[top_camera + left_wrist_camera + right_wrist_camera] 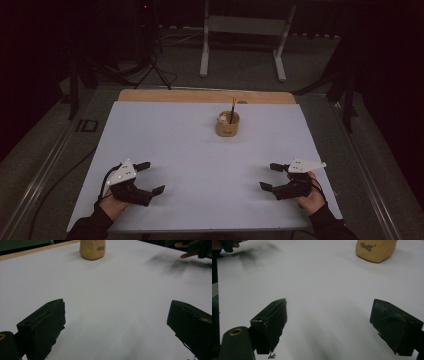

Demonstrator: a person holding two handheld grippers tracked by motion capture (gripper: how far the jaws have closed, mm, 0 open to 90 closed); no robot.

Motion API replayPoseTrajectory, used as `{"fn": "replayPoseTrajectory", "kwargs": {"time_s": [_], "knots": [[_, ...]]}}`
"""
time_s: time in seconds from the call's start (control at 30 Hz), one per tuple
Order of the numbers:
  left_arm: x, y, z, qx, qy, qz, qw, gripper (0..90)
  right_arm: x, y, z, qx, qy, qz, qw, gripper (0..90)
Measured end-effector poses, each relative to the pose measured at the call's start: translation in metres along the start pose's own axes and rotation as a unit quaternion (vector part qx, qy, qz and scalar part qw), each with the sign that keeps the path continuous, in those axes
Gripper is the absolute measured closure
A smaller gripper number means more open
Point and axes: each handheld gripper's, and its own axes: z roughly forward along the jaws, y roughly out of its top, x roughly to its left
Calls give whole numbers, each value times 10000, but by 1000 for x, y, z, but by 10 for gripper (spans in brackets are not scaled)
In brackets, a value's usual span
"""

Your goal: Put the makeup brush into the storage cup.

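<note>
A tan cup [227, 125] stands at the back middle of the white table sheet [200, 165], with a dark thin stick and a small pale object in it. The same cup [92, 249] appears far ahead in the left gripper view, and the cup [375, 250] sits at the upper right in the right gripper view. My left gripper [150, 177] rests at the front left, jaws wide apart and empty. My right gripper [269, 176] rests at the front right, also open with nothing between its jaws. In their own views the left gripper [115, 325] and right gripper [329, 327] frame bare white sheet.
A wooden strip [205, 96] edges the table's far side. Beyond it stand a white metal frame [245, 40] and a dark tripod [150, 65] on the floor. Cables run along the floor at the left.
</note>
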Motion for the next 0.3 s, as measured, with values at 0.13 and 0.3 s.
{"fn": "replayPoseTrajectory", "kwargs": {"time_s": [0.13,0.3], "knots": [[-1,1,-1,6,47,38,10000,28,-1,0,-1,1,-10,44,10000,142],[-1,1,-1,6,57,45,10000,27,1,0,1,35,9,12,10000,142]]}}
